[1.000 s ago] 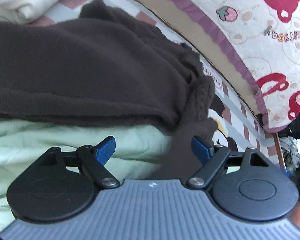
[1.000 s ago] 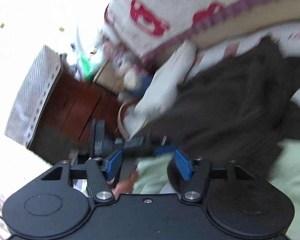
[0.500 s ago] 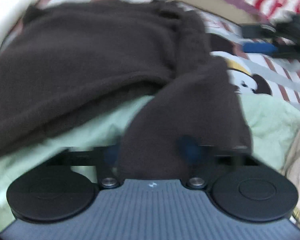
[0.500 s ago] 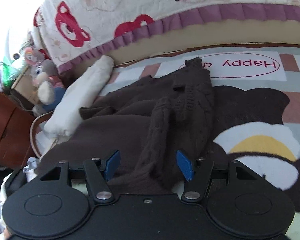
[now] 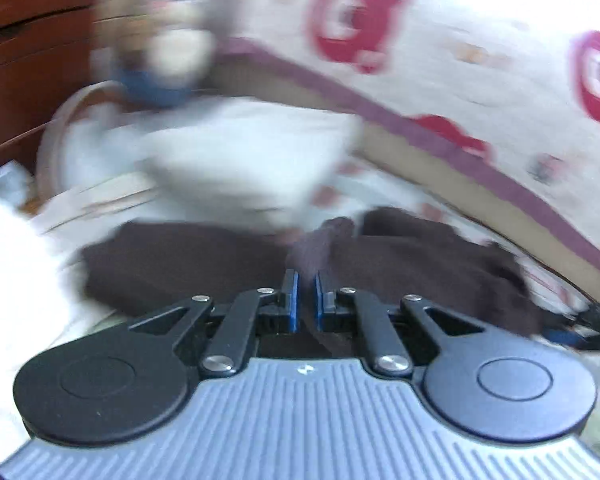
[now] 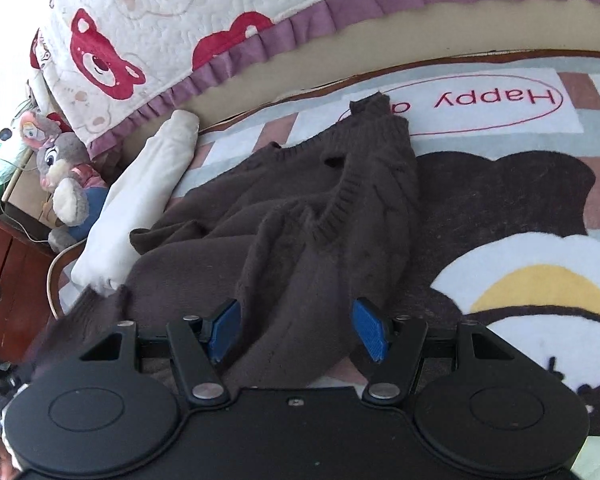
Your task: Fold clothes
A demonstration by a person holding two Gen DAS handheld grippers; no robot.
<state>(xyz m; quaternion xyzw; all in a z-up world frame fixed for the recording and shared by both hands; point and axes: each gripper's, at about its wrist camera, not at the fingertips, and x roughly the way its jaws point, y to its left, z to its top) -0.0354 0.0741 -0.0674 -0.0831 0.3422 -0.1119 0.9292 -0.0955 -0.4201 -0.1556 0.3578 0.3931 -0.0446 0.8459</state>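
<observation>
A dark brown knitted sweater [image 6: 300, 200] lies crumpled on a printed bed cover [image 6: 500, 100], its ribbed neckline facing up. My right gripper [image 6: 296, 320] is open and low over it, with a thick fold of the sweater lying between its blue pads [image 6: 370, 336]. The left wrist view is blurred by motion. There my left gripper [image 5: 305, 280] is shut on a pinch of the brown sweater [image 5: 400, 264], which bunches up just beyond the fingertips.
A rolled white cloth [image 6: 140, 200] lies along the sweater's left side, also seen as a white cloth [image 5: 228, 160] ahead of the left gripper. A plush rabbit [image 6: 64, 184] and a wooden cabinet [image 6: 4, 280] stand at the left. A bear-print quilt [image 6: 180, 20] rises behind.
My left gripper shut on the sweater's fabric and swung up and round with it. My right gripper came down over the sweater and stayed open.
</observation>
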